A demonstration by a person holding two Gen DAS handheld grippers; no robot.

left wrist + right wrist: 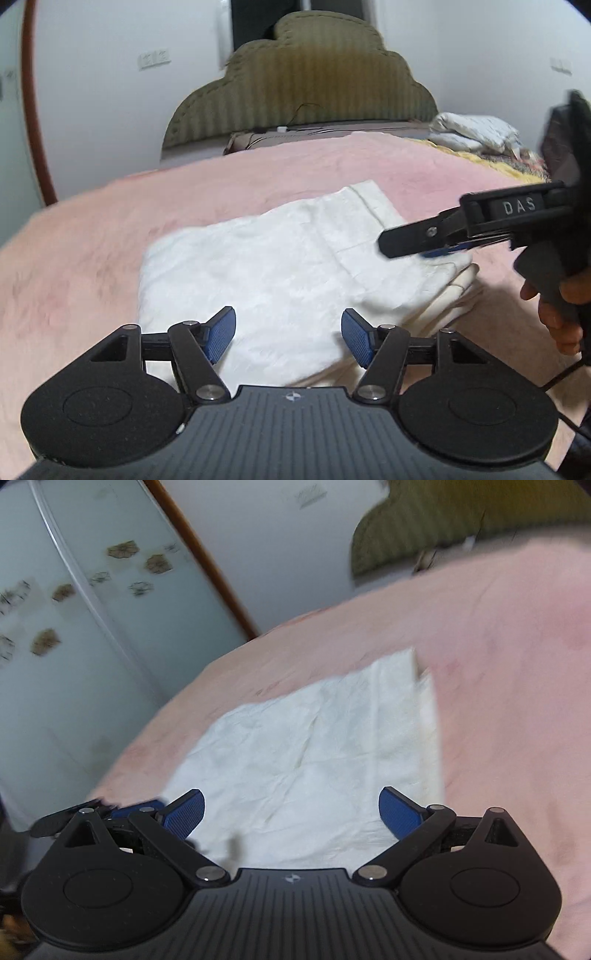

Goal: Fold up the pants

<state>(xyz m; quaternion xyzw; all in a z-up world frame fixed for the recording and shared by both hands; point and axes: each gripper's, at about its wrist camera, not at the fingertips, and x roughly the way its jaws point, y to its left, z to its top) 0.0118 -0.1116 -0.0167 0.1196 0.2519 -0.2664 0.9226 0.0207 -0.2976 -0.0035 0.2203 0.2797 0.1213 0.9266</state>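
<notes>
Pants [280, 266] already a folded stack on bed [74, 258] just ahead of both tongs, left tongs [288, 334] and right tongs [291, 812] wide, empty; looks near done.

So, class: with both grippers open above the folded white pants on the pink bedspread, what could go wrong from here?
1. The folded white pants show stacked layers at their right edge; a shallow pinch by the right gripper may lift only the top layer and undo the fold.
2. The left gripper hovers close by, so the two could collide.
3. The soft pink bedspread may get pinched too.
</notes>
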